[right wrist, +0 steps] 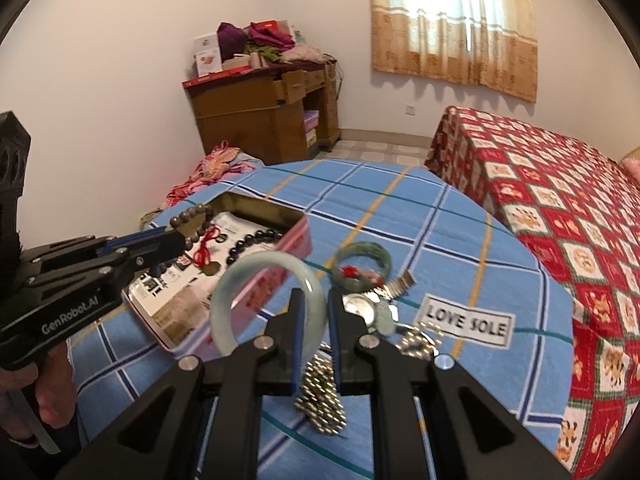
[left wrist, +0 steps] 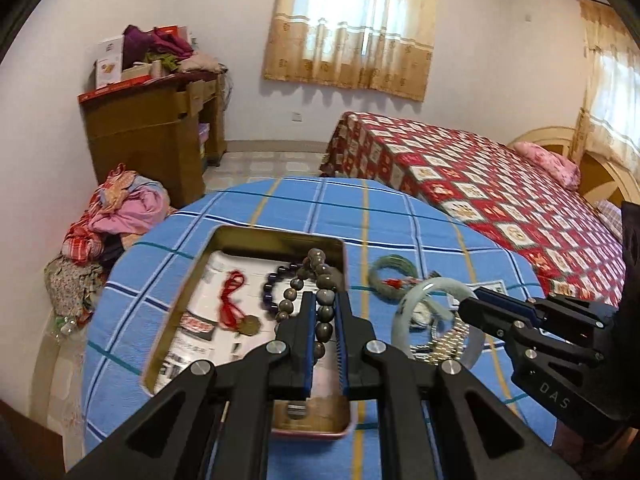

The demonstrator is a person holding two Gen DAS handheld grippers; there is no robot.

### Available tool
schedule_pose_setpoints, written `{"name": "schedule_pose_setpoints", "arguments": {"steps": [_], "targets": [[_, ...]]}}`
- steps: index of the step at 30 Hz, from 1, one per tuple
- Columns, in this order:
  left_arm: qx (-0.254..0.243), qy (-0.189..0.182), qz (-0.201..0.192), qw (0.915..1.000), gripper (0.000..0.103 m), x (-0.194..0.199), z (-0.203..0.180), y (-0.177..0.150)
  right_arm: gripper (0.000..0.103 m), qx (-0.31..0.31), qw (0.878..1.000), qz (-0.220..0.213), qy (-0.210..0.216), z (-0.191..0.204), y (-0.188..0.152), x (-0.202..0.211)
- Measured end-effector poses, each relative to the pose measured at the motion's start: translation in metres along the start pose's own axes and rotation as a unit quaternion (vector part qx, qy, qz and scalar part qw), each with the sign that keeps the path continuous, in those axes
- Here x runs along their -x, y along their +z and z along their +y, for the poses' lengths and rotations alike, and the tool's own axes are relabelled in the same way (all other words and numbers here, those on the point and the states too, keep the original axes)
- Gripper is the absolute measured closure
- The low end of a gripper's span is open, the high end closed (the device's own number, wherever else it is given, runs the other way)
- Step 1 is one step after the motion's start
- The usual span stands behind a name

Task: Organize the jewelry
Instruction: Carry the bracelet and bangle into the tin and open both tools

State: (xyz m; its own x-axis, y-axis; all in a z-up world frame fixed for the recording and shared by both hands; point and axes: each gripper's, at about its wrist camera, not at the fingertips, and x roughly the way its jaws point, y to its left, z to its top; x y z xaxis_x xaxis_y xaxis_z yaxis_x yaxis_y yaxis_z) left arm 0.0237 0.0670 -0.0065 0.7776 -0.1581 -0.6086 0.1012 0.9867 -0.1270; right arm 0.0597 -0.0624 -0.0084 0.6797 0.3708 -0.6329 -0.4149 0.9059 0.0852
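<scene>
The left tongs point(left wrist: 323, 312) are pinched narrow on a string of brown beads point(left wrist: 320, 280), lifted over the open tin point(left wrist: 240, 236), likely so the beads can drop in with the dark bracelet point(left wrist: 280, 284) and red cord point(left wrist: 232, 296) already there. The right tongs point(right wrist: 314, 312) are pinched narrow on the pale bangle point(right wrist: 240, 280), held up just beside the tin on the blue desk point(right wrist: 440, 240). The green bangle point(right wrist: 362, 256) and watch point(right wrist: 360, 306) wait on the desk. Only the right view shows the "LOVE SOLE" label point(right wrist: 464, 322) clearly, and the hand point(right wrist: 48, 380) on the left tongs.
</scene>
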Motion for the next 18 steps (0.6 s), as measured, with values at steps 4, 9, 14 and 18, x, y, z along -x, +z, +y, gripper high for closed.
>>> {"name": "schedule_pose_setpoints", "arguments": {"steps": [4, 9, 14, 18], "targets": [[0.007, 0.021, -0.002, 0.9997, 0.095, 0.002, 0.014, 0.001, 0.089, 0.014, 1.0, 0.0, 0.01, 0.013, 0.007, -0.007], [0.023, 0.041, 0.001, 0.9989, 0.095, 0.0, 0.035, -0.002, 0.089, 0.02, 1.0, 0.003, 0.023, 0.024, 0.011, -0.019], [0.031, 0.058, 0.005, 0.9978, 0.095, -0.006, 0.049, -0.004, 0.089, 0.03, 0.999, 0.005, 0.032, 0.038, 0.016, -0.029], [0.038, 0.064, 0.013, 0.9971, 0.095, -0.013, 0.057, -0.009, 0.089, 0.041, 0.998, 0.011, 0.036, 0.053, 0.018, -0.041]]}}
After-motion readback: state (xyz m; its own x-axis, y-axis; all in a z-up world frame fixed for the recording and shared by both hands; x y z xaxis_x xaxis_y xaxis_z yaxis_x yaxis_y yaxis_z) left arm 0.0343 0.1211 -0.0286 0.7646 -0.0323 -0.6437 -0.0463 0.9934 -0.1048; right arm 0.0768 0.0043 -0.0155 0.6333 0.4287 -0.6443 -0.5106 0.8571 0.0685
